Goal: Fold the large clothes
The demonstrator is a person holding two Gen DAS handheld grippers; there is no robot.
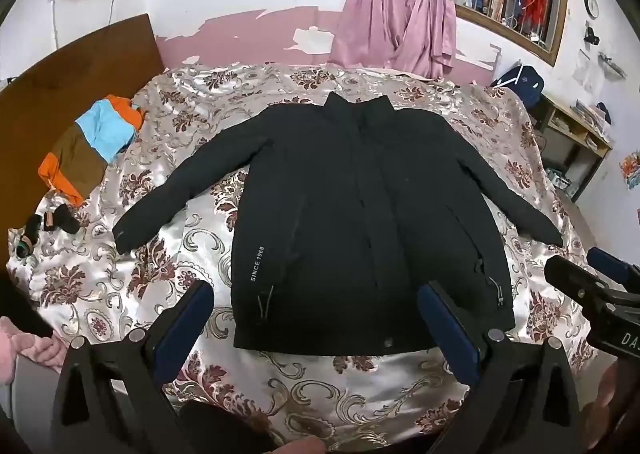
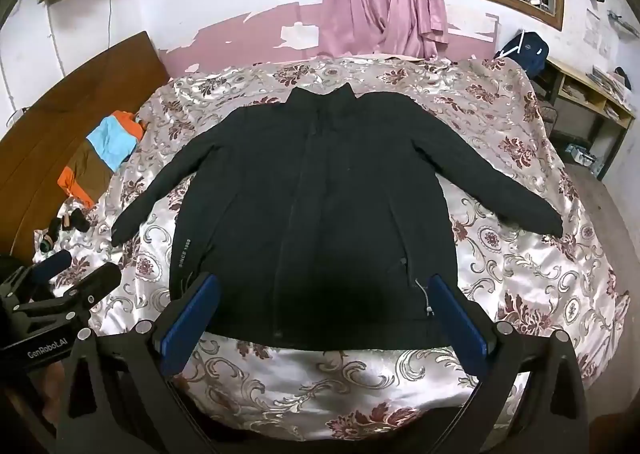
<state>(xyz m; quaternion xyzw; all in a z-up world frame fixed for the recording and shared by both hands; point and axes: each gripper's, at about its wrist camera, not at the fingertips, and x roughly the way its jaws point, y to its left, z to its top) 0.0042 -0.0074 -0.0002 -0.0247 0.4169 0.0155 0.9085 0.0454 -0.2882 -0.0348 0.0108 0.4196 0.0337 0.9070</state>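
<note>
Risk: with both tongs spread and empty, bedspread (image 1: 132, 286) may be pinched with the jacket (image 1: 360, 214) hem at 6 o'clock.

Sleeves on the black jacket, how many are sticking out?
2. One sleeve lies spread toward the striped clothes; the other sleeve points toward the shelf side. Neither is folded in.

Home bedroom: bed (image 1: 120, 286) (floral cover), curtains (image 1: 396, 14).

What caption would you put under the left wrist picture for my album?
Black zip-up padded jacket spread flat, sleeves out, on a floral satin bedspread, left gripper hovering over its hem with jaws wide open.
</note>
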